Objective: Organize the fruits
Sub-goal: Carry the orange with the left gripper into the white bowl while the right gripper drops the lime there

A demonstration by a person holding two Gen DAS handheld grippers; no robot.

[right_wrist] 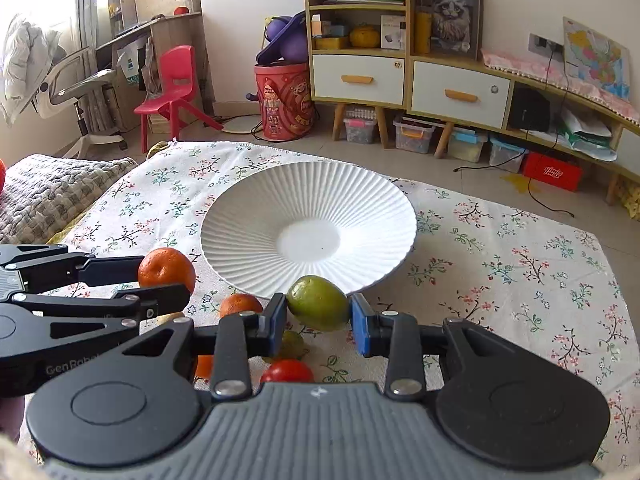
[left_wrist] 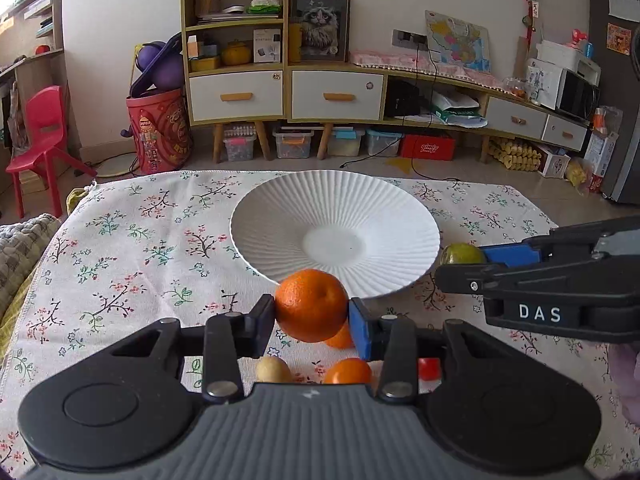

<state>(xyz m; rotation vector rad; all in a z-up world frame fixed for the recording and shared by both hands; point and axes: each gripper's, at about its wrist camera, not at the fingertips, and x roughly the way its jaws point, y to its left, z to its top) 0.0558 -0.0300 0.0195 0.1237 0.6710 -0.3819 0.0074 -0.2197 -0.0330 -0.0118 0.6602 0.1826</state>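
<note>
My left gripper [left_wrist: 311, 312] is shut on an orange [left_wrist: 310, 306] and holds it just above the cloth at the near rim of the white ribbed plate [left_wrist: 280, 216]. It also shows in the right wrist view [right_wrist: 166, 270]. My right gripper [right_wrist: 319, 312] is shut on a green fruit [right_wrist: 318, 302] at the plate's [right_wrist: 248, 216] near rim; the fruit shows in the left wrist view [left_wrist: 462, 255]. Loose fruit lies below: two small oranges [left_wrist: 347, 371] [left_wrist: 341, 338], a yellow fruit [left_wrist: 273, 370], a red fruit [right_wrist: 287, 372].
The plate holds nothing and sits on a floral cloth [left_wrist: 132, 248] over a low table. A quilted cushion [right_wrist: 52, 192] lies at the left edge. Shelves, drawers and a red chair [left_wrist: 42, 136] stand beyond on the floor.
</note>
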